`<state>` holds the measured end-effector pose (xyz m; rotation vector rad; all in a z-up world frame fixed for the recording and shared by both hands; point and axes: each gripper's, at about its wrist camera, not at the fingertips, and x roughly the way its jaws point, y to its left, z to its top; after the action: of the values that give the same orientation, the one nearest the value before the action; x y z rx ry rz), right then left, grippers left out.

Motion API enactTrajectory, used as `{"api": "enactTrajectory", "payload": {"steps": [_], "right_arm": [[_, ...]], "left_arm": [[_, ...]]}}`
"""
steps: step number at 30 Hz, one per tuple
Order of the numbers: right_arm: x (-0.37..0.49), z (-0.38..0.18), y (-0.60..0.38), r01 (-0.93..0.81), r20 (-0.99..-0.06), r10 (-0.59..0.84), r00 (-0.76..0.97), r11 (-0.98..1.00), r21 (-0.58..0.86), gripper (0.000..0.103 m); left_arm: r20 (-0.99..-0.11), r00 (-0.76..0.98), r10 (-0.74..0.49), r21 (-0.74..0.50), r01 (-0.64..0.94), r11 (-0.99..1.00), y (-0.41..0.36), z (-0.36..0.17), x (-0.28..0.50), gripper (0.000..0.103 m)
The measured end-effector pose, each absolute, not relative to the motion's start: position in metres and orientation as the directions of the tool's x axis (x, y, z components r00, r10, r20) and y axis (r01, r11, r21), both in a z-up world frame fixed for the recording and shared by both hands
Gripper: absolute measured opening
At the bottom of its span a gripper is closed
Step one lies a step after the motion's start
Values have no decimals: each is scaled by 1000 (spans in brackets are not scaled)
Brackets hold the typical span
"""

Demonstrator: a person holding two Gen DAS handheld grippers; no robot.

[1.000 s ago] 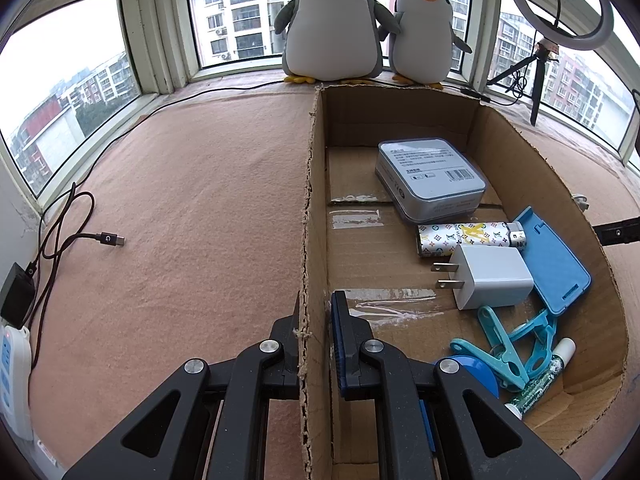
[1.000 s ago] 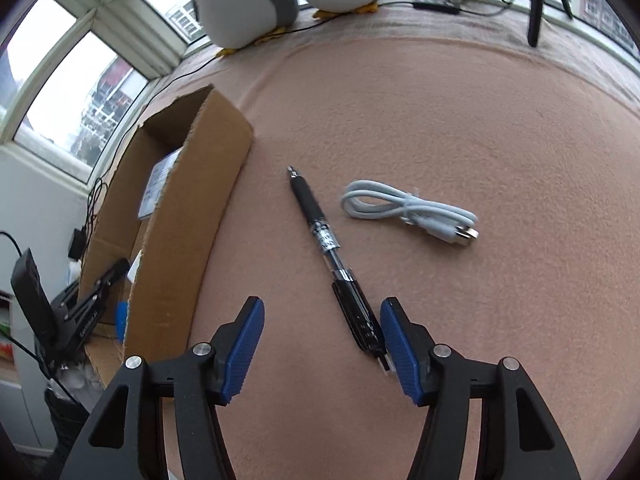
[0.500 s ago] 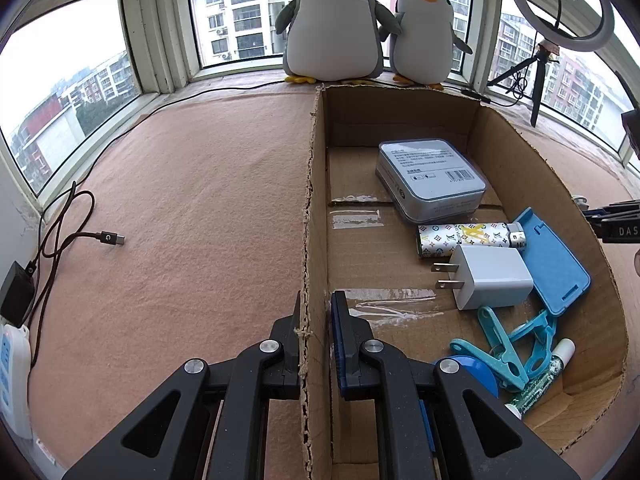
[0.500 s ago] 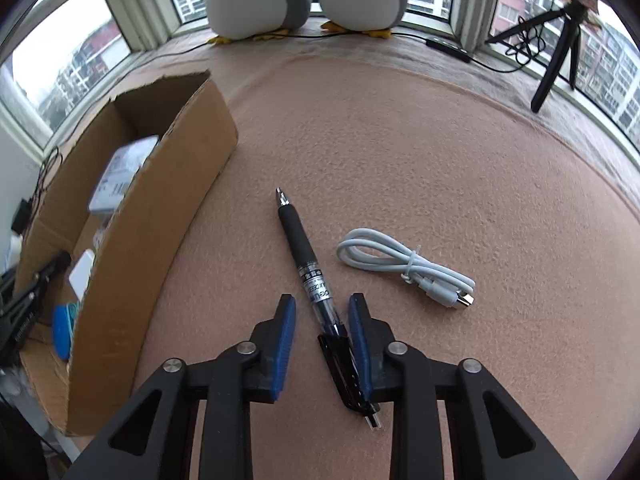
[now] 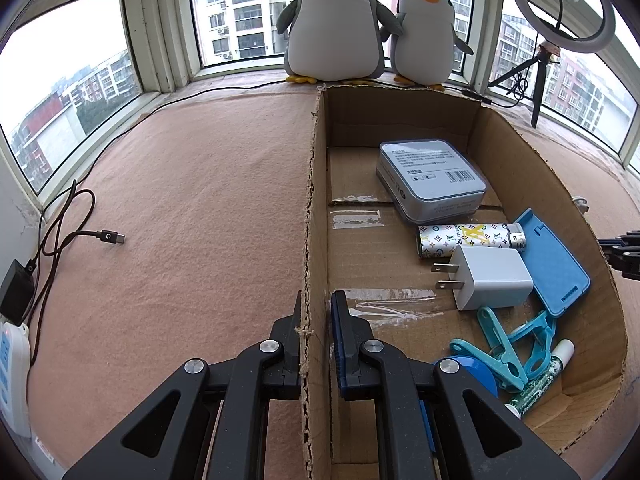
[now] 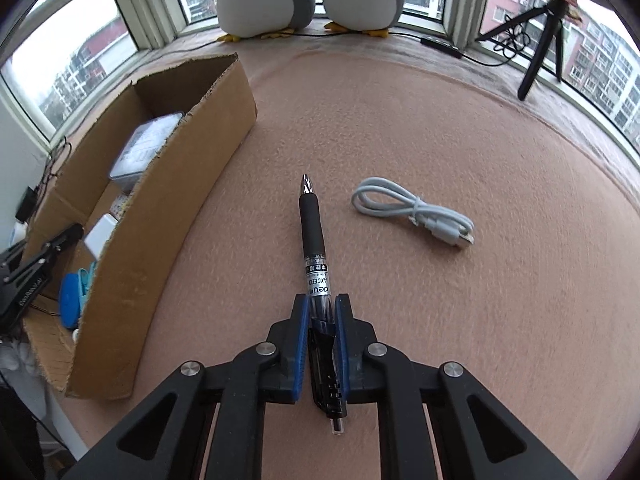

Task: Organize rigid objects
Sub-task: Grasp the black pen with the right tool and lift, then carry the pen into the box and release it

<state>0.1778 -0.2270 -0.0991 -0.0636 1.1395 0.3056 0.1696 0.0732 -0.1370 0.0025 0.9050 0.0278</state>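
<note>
The right hand-held gripper [image 6: 322,320] pinches the black gel pen [image 6: 316,272] near its clip end; the pen's long axis runs forward along the fingers. The cardboard box [image 6: 160,216] lies to its left, its wall pinched by the left hand-held gripper [image 5: 316,320].

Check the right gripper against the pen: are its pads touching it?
Touching. In the right wrist view the right gripper has both blue pads pressed against the clear rear barrel of the pen, with no gap on either side.
</note>
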Motion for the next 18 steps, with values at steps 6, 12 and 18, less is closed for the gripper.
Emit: {"api": "enactTrajectory", "payload": {"steps": [6,12,18], "right_arm": [[167,-75,-236,-245,-862,282,421,950,191,11],[155,-45,-214,-286,-814,363,453,924,253,12],[152,-33,-170,-347,-790,423,444,894,284,12]], "left_arm": [[-786,618,25,12,-25,1000,74,-137,169,10],[-786,618,24,10,-26,1000,74,-137,169,10],[-786,618,24,11,-25,1000,74,-137,169,10]]}}
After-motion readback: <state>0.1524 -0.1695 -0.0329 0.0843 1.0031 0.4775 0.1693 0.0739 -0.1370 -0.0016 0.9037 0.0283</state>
